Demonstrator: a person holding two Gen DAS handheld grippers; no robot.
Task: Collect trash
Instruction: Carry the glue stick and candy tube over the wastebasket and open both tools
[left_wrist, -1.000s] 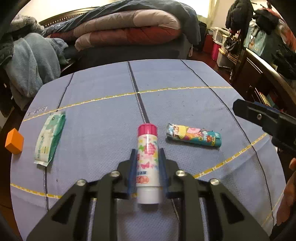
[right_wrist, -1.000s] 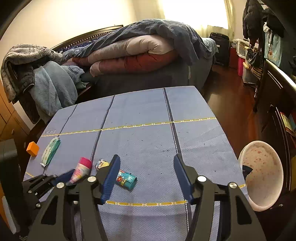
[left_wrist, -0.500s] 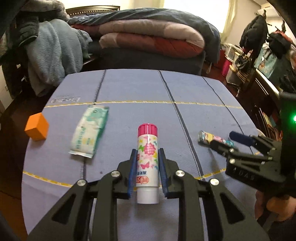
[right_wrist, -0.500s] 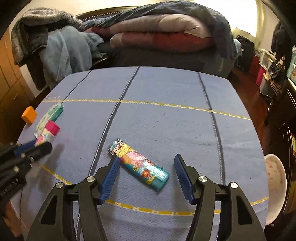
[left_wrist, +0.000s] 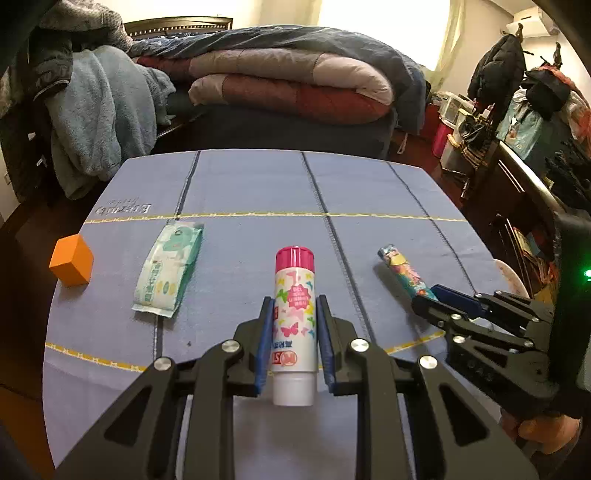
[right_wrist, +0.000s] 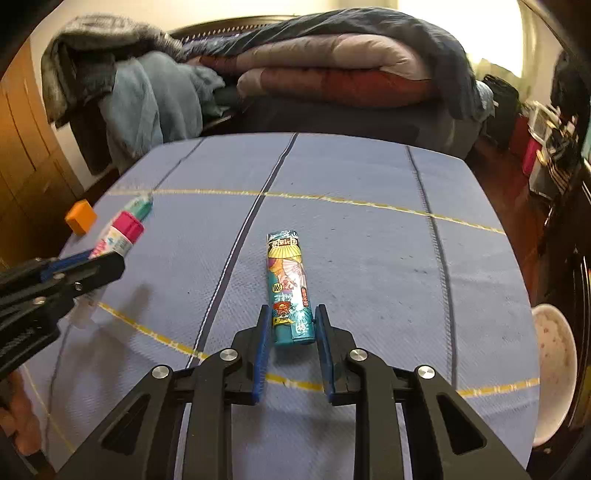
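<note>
Behind everything, at twelve o'clock, sits the bed (left_wrist: 295, 92) piled with folded quilts. Nearer is the tabletop (left_wrist: 258, 184) under its blue cloth, and off its edge at four o'clock in my right view a pale bowl (right_wrist: 554, 369) waits low down; I'd guess that is where the trash goes, though nothing is in it that I can see.

On the cloth, at ten o'clock in my left view, lies a wet-wipe packet (left_wrist: 170, 269), untouched, with an orange block (left_wrist: 72, 265) farther out at nine o'clock, right at the tabletop's edge.

My left gripper (left_wrist: 293, 332) is clenched on a glue stick (left_wrist: 294, 317) with a pink cap, its body pinned between the blue pads and carried clear of the cloth.

My right gripper (right_wrist: 290, 336) has just been closing, and its fingers (right_wrist: 263, 343) now flank the near end of a printed lighter (right_wrist: 290, 288) that lies flat, pointing toward twelve o'clock. The pads look pressed to its sides, so I take it as grasped but not yet lifted.

By my reckoning I'm early on: two pieces in hand, none delivered, and the packet is left to fetch; whether the block counts as trash I cannot tell.
</note>
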